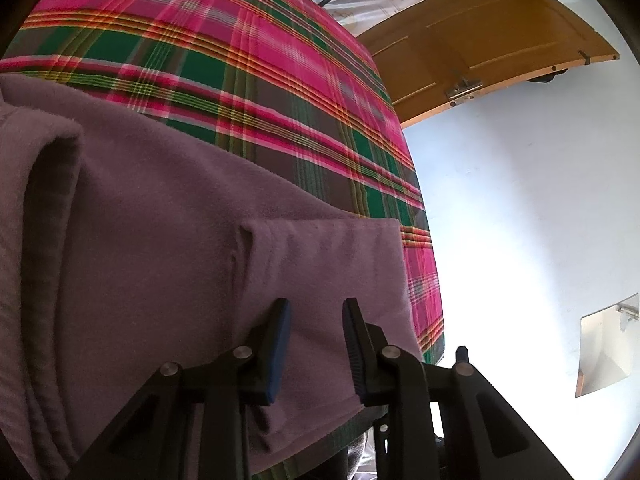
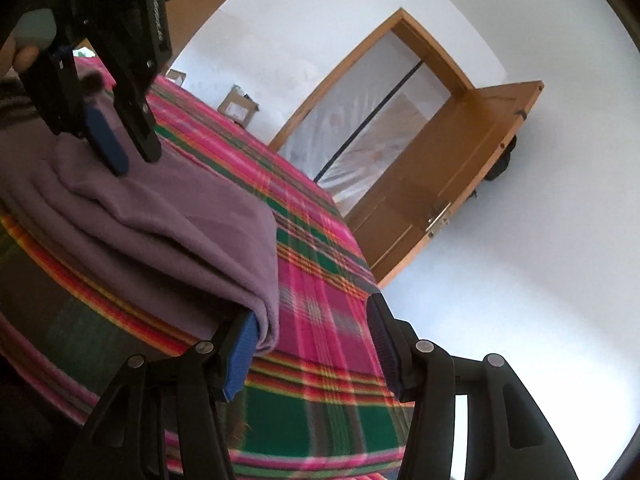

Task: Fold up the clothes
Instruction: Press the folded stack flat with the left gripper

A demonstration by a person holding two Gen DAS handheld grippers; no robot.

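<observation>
While the purple garment lies folded in layers on the plaid bed, the left tool hovers half-open above it; the right tool, wide open, holds nothing. Little folding remains.

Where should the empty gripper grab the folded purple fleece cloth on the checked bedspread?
Probably the folded purple fleece cloth is best pinched at its thick rounded corner nearest the right gripper, coming in from the side, low over the pink-and-green checked bedspread. The stacked layers bulge there, and the open jaws already stand beside it.
</observation>
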